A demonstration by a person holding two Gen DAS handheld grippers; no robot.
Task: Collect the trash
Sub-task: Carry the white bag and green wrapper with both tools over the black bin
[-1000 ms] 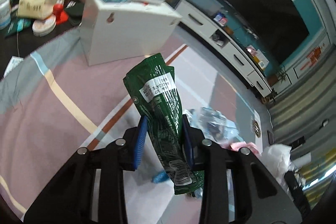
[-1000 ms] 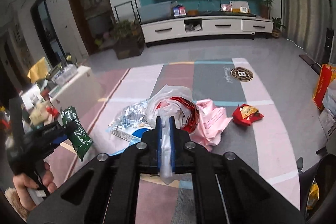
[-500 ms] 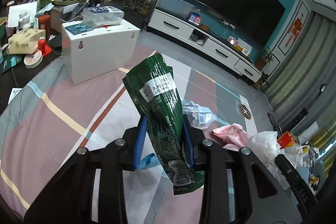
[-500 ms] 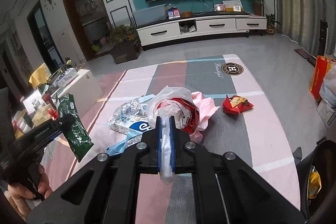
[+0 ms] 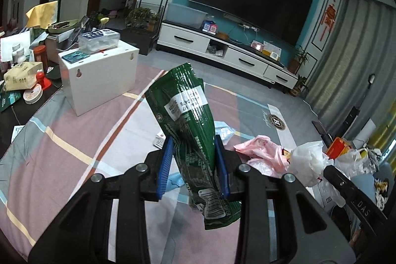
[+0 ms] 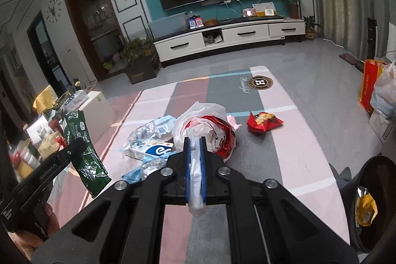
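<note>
My left gripper (image 5: 193,155) is shut on a crumpled green snack bag (image 5: 188,115), which stands up between the blue pads above the patterned rug. From the right wrist view the same green bag (image 6: 84,152) hangs at the left. My right gripper (image 6: 195,147) is shut on the edge of a white plastic bag (image 6: 203,120) holding red wrappers. That white bag (image 5: 309,160) shows at the right of the left wrist view. On the rug lie a red snack wrapper (image 6: 263,121), a pink bag (image 5: 262,152), a white and blue box (image 6: 151,150) and clear crinkled plastic (image 6: 146,130).
A white box table (image 5: 99,81) stands at the rug's left edge, with a cluttered dark table (image 5: 17,81) behind it. A white TV cabinet (image 6: 227,38) lines the far wall. An orange bag (image 6: 370,85) stands at the right, and a dark bin (image 6: 371,204) sits near right.
The left gripper has rolled level and lifted with the green bag, bringing the TV wall upright in its view. The right gripper has drifted slightly, keeping its hold on the white bag.
</note>
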